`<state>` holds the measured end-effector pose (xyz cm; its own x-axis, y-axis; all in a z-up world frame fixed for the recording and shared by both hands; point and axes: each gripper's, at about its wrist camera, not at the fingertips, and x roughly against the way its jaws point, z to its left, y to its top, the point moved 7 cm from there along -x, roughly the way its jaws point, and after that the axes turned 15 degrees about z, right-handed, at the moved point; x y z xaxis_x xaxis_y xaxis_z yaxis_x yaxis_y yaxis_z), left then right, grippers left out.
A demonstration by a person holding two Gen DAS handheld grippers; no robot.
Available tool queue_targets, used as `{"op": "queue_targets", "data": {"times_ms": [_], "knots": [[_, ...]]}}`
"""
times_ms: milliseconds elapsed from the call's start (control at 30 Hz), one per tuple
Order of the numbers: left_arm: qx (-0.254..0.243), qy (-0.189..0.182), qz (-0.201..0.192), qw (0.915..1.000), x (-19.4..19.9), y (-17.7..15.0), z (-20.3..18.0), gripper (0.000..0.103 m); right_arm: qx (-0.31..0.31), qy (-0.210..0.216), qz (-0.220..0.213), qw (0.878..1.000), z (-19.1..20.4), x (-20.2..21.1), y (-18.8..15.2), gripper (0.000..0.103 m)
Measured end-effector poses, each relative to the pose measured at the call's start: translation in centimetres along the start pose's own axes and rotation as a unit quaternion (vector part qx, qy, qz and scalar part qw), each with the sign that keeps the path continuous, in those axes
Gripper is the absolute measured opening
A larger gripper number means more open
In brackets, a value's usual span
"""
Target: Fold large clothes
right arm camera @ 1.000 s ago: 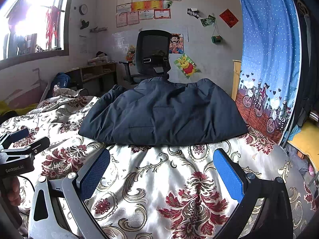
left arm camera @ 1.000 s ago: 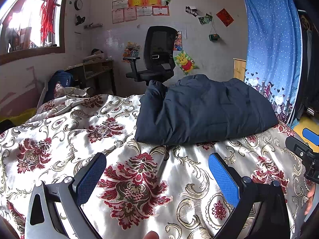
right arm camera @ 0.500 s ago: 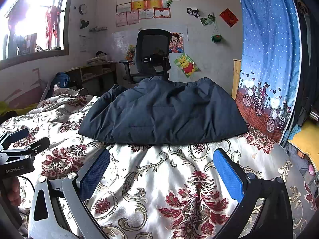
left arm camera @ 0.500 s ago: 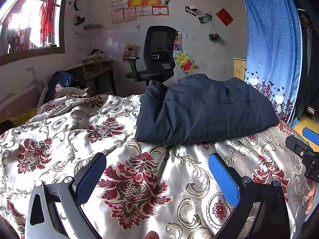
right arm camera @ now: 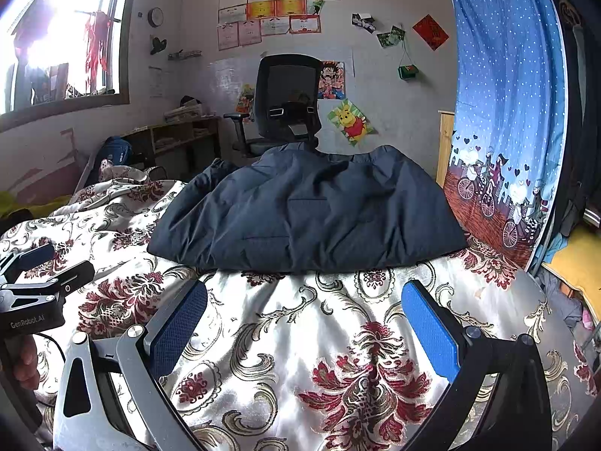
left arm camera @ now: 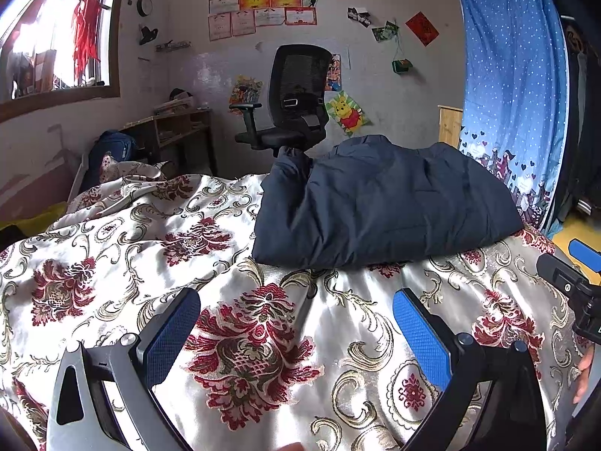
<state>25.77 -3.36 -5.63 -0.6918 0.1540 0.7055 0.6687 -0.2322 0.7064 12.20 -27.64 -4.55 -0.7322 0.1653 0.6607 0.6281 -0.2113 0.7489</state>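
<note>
A dark navy padded jacket (left arm camera: 379, 203) lies folded into a thick bundle at the far end of the bed, also seen in the right wrist view as the jacket (right arm camera: 308, 210). My left gripper (left arm camera: 296, 323) hovers open above the floral bedspread (left arm camera: 112, 248), well short of the jacket, with nothing between its blue pads. My right gripper (right arm camera: 304, 317) is open too, over the bedspread (right arm camera: 285, 338) in front of the jacket's near edge. Each gripper shows at the edge of the other's view, held by a hand.
A black office chair (left arm camera: 296, 101) stands beyond the bed by the back wall. A wooden desk (left arm camera: 176, 131) and a blue backpack (left arm camera: 112, 150) sit at the left. A blue curtain (left arm camera: 514, 86) hangs at the right. A window (left arm camera: 56, 41) is upper left.
</note>
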Motion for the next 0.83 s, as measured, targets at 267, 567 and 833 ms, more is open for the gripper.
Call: {"op": "queue_targets", "data": {"times_ms": [267,567,833], "knots": [[-0.001,0.005,-0.003,1.0000,0.1,0.0,0.3,0.103,0.000,0.000,0.001,1.000,0.0,0.0,0.0,0.102],[-0.008,0.004,0.001,1.0000,0.0,-0.2,0.3,0.103,-0.001,-0.001,0.002,1.000,0.4,0.1,-0.6,0.102],[-0.009,0.002,0.005,0.9999,-0.2,-0.3,0.2,0.103,-0.004,0.004,0.012,1.000,0.6,-0.3,-1.0,0.102]]}}
